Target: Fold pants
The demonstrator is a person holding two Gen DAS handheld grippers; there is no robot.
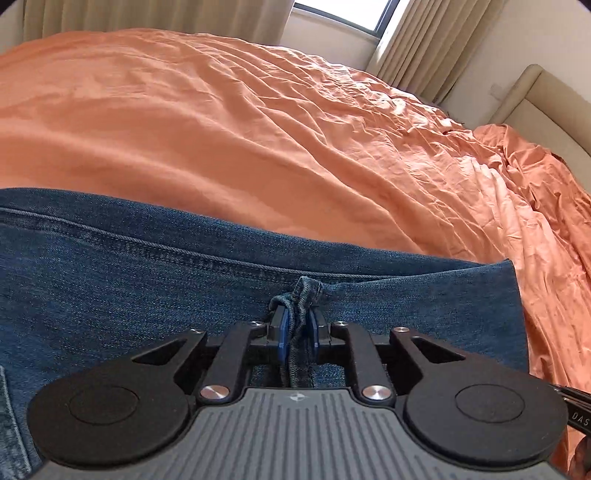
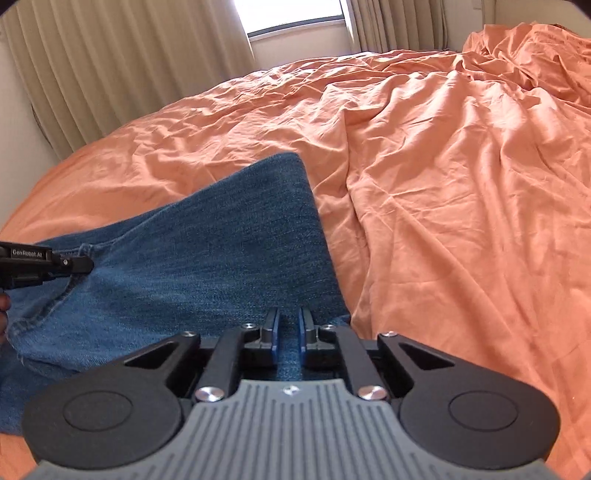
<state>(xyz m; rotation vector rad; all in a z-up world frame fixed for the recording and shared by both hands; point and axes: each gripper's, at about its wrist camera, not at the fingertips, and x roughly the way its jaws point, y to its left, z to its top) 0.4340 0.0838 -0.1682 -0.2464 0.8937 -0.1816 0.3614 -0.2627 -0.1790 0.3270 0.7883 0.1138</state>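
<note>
Blue denim pants lie on the orange bed cover, folded into a band. My left gripper is shut on a bunched hem or fold of the pants, which sticks up between its blue pads. In the right wrist view the pants stretch away to a folded corner. My right gripper hovers over their near edge with its jaws a narrow gap apart; no cloth is visibly pinched between them. The left gripper shows at the left edge, touching the denim by a seam.
The wrinkled orange bed cover fills the bed, also in the right wrist view. A bunched heap of it lies at the far right. Beige curtains, a window and a cream headboard stand behind.
</note>
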